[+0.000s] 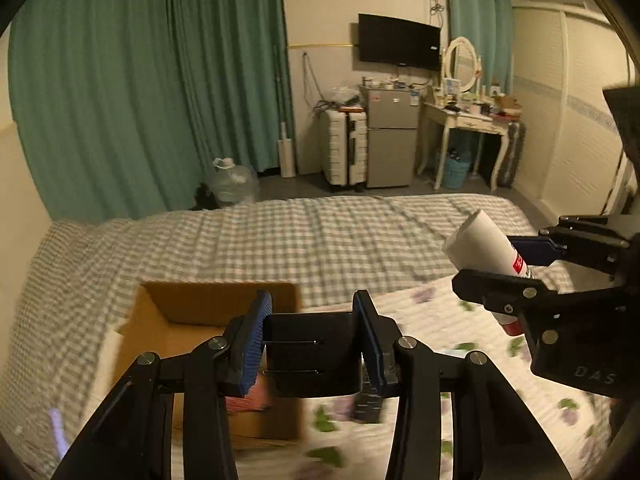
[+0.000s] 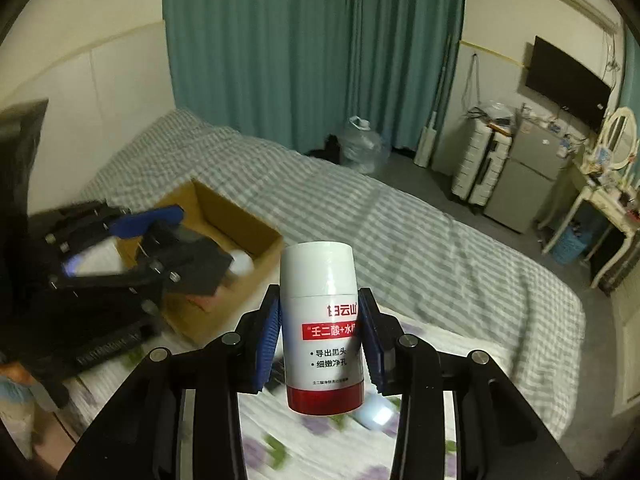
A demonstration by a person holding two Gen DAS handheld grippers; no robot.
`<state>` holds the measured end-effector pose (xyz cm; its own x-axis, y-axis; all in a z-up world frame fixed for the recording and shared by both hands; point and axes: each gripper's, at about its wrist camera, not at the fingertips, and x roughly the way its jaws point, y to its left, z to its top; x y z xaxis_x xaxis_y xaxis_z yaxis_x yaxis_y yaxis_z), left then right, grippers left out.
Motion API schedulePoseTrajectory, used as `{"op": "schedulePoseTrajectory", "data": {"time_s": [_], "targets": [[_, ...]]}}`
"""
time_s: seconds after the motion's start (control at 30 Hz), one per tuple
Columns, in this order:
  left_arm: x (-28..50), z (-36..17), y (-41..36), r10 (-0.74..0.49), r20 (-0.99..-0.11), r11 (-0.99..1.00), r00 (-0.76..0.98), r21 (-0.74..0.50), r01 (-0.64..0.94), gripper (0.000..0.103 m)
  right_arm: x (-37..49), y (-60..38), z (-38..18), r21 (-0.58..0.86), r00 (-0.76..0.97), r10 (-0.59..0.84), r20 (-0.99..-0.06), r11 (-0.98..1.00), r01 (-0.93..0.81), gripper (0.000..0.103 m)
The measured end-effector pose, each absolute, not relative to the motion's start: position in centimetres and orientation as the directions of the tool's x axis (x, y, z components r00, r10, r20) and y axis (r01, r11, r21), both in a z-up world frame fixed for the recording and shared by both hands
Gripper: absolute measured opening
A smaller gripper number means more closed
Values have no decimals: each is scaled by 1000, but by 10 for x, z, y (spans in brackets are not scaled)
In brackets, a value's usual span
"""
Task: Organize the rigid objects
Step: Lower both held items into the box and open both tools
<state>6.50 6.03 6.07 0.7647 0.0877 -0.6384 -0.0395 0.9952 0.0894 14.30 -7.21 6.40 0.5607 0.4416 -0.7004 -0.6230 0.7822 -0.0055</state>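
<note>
My left gripper (image 1: 316, 344) is clamped on a black box-like object (image 1: 312, 354), its blue pads pressed to the object's two sides, and my right gripper (image 2: 322, 344) is closed around a white bottle (image 2: 322, 332) with a red base and red label band, held upright above the bed. Below the left gripper, at about eight o'clock in its view, an open cardboard box (image 1: 208, 308) sits on the checked bedspread (image 1: 280, 236); something pink and a pale rounded thing lie inside it, too blurred to name. A floral quilt (image 2: 328, 452) spreads under both grippers, smeared by motion. In the left view the bottle shows at three o'clock, its lower half hidden by my right gripper's frame. Beyond the bed's far edge stand green curtains (image 1: 140, 80), a water jug (image 1: 234, 182), a white suitcase (image 1: 346, 146), a small grey fridge (image 1: 392, 140) and a cluttered dressing table (image 1: 468, 116).
</note>
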Motion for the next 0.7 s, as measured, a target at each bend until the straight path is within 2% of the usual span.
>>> {"op": "schedulePoseTrajectory", "data": {"time_s": [0.33, 0.7], "targets": [[80, 19, 152, 204, -684, 979, 700, 137, -151, 43, 167, 42, 28, 104, 446, 536, -717, 715, -691, 37], [101, -54, 194, 239, -775, 968, 585, 144, -204, 43, 196, 83, -52, 163, 332, 510, -794, 704, -691, 37]]}}
